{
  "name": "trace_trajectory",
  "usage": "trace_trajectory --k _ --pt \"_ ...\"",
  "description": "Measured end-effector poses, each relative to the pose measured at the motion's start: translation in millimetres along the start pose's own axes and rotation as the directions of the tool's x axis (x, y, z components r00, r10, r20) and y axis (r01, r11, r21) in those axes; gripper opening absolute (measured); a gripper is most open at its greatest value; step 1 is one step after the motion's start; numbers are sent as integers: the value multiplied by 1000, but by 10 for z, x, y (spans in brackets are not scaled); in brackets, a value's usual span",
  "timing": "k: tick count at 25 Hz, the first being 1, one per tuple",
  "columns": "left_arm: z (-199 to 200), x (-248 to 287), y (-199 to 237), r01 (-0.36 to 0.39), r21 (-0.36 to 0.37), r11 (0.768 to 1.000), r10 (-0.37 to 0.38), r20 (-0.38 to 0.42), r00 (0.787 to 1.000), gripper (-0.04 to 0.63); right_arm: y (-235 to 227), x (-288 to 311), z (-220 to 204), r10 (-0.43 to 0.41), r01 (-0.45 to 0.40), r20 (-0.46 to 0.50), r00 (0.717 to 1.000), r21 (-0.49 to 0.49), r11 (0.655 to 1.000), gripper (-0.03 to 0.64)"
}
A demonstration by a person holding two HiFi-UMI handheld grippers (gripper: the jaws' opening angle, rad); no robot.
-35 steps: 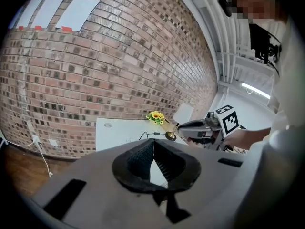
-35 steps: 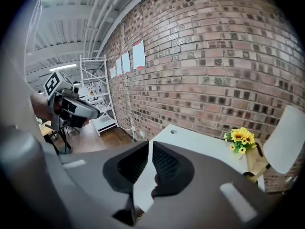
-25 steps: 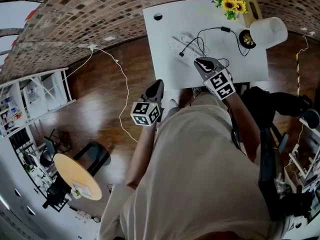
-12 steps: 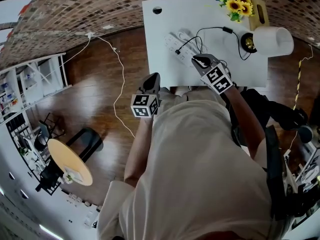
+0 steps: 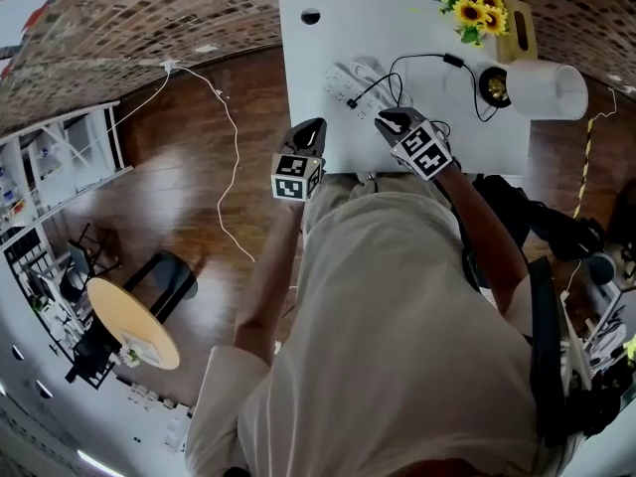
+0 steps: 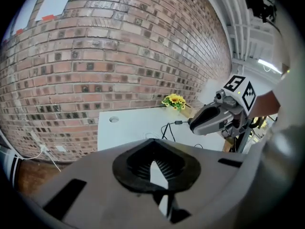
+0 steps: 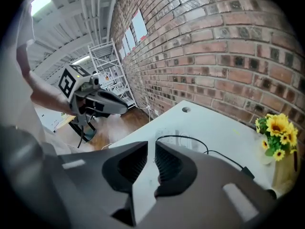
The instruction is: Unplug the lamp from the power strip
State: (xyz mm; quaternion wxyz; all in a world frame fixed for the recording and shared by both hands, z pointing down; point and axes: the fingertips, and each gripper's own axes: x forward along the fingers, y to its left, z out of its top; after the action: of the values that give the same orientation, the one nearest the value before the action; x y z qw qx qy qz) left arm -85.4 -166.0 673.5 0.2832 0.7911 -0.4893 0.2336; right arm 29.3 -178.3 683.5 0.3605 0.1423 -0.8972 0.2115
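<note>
Left claw at white desk, brick wall

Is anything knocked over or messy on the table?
The lamp at the table's right edge looks tipped on its side, though the steep view leaves that unsure. Its black cord loops loosely by the power strip.

Left gripper, bottom centre: fingers closed tip to tip, nothing held. Behind it, a white surface bears a black cable and sunflowers, before a brick wall. Right gripper shows at right centre, its marker cube above.
</note>
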Motion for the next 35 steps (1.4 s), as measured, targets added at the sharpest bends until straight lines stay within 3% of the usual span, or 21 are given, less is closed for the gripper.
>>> trace_trajectory --k 6,10,16,23,28,35 --pt "-139 594 181 101 95 990 -88 -128 988 5 53 196 21 -13 13 -49 999 -14 1000 43" --pt "-350 962 250 173 174 969 -128 -246 961 5 24 365 -50 -30 27 -102 994 -26 999 55" --pt "-633 1323 374 252 238 938 -152 -370 916 5 -15 660 -232 -28 26 -172 985 -14 1000 69" --pt "-664 1498 436 304 298 905 -157 -430 889 5 -117 971 -330 -65 66 -215 974 -3 998 80" --pt "-665 1585 441 329 320 889 -170 -436 884 5 -131 1146 -385 -79 74 -248 966 -27 997 86" --pt "-667 1657 337 381 372 847 -198 -444 874 5 -175 1336 -511 -109 102 -298 948 -41 994 89"
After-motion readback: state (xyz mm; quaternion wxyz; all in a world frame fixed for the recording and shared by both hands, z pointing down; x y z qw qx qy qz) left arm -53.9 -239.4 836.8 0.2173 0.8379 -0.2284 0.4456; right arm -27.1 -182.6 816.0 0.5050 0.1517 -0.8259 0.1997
